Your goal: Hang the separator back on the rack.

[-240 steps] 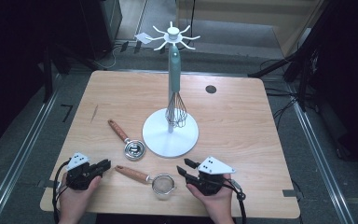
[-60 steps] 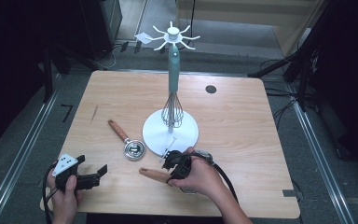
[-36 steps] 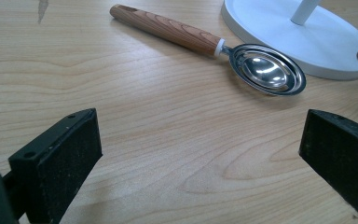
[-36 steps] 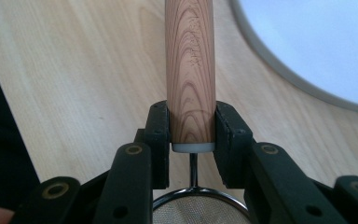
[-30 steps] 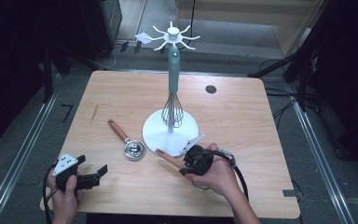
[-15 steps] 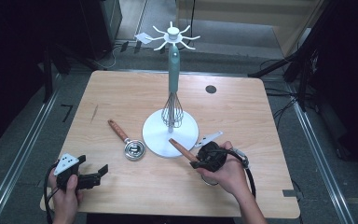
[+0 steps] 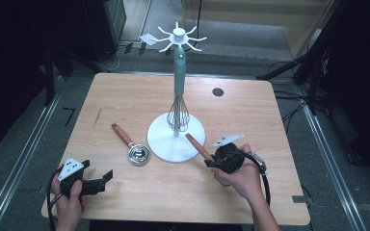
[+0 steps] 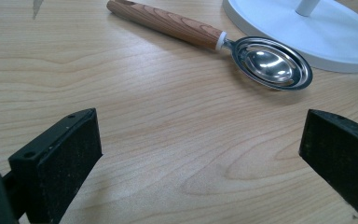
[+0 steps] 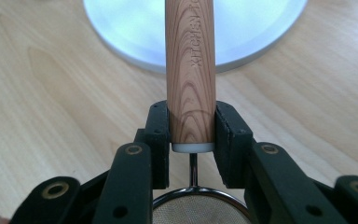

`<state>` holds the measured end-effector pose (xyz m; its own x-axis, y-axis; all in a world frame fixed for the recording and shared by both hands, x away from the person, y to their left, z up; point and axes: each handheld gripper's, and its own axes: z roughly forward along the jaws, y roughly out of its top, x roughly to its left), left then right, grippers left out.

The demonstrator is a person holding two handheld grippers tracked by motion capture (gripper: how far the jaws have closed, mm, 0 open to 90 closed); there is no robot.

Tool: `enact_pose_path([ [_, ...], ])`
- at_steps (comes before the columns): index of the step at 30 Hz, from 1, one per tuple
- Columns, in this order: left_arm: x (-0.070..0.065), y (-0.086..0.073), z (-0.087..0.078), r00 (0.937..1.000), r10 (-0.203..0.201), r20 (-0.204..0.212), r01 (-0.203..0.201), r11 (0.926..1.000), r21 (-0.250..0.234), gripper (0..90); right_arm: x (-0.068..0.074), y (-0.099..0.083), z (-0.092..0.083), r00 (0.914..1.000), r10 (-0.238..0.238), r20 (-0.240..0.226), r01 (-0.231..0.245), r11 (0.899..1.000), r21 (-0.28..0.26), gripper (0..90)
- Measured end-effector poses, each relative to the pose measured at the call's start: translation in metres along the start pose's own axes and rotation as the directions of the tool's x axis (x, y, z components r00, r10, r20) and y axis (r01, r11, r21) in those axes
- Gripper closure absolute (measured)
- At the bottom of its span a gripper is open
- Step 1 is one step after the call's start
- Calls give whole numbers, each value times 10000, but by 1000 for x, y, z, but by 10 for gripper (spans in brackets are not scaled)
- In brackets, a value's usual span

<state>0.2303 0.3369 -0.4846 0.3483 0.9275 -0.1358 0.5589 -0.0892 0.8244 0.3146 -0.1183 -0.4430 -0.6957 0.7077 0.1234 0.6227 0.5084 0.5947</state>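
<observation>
My right gripper is shut on the wooden handle of a small mesh strainer; its pads clamp the handle just above the white collar. The handle points up and left toward the white base of the utensil stand, and the mesh bowl hangs under the hand. A whisk hangs on the stand's green post. A wooden-handled metal measuring spoon lies on the table left of the base. My left gripper rests near the front left corner, open, with bare table between its pads.
The wooden table has a dark round hole at the back right. The stand's white hook arms spread out at the top. Metal floor rails run along both sides of the table.
My right gripper has carried the strainer to the right, from in front of the stand's base to its right front. The handle now points toward the base. The left gripper has kept still.
</observation>
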Motion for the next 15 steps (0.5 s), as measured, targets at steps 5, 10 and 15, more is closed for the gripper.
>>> enact_pose_path([
  [5, 0, 0, 0, 10000, 12, -3, -12, 10000, 9, 0, -7, -2, -6, 9991, 274, 323, -256, 9982, -534, 706],
  [10, 0, 0, 0, 10000, 19, 2, -19, 10000, 10, 0, -12, -3, -12, 9975, 476, 522, -424, 9945, -963, 706],
  [15, 0, 0, 0, 10000, 25, -4, -25, 10000, -1, 0, -15, -4, -17, 9955, 688, 647, -593, 9887, -1380, 706],
])
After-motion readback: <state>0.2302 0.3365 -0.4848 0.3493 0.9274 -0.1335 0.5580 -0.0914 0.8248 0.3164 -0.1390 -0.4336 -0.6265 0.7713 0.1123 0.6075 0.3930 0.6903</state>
